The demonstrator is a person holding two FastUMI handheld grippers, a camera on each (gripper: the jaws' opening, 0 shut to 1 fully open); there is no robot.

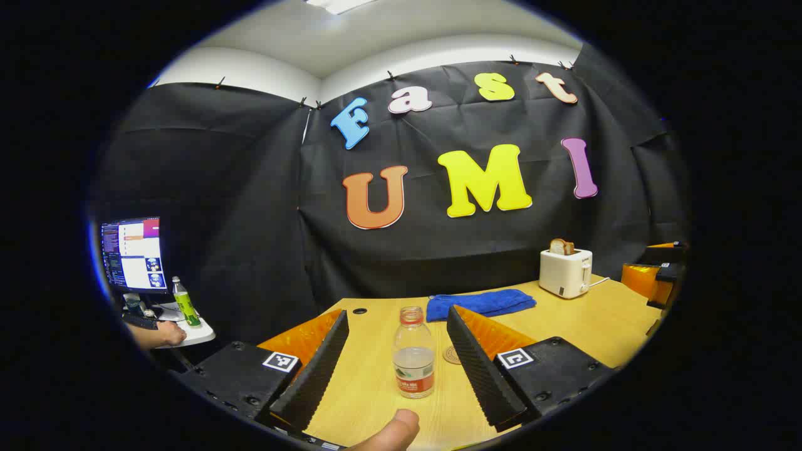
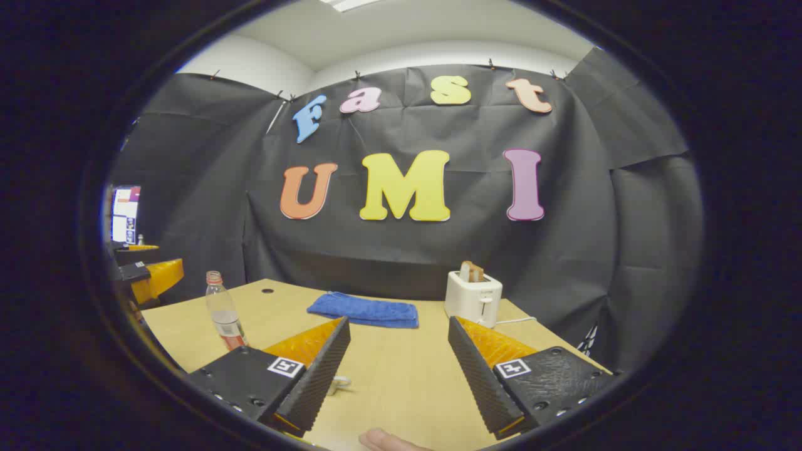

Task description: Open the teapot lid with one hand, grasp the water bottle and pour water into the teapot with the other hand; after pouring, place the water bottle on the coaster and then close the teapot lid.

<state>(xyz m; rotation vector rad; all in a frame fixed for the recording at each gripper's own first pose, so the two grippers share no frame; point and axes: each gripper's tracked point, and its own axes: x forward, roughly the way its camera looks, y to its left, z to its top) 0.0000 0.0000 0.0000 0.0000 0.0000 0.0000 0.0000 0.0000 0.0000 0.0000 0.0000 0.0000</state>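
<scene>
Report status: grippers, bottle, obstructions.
Left gripper open, bottle upright between its fingers, untouched. Right gripper open over table. Coaster behind bottle.

Clear plastic water bottle [image 1: 413,352] upright on the wooden table [image 1: 564,326], uncapped at its reddish neck ring, roughly a third full, red label band around the lower body. Stands nearer than the folded blue towel [image 1: 481,303], toward the table's front edge. Round coaster [image 1: 452,354] flat on the table just right of the bottle, bare, partly hidden. In the right gripper view, same bottle [image 2: 223,311] upright, well left of the towel [image 2: 364,310]. Small white piece [image 2: 339,383] near the front edge, too hidden to identify.
</scene>
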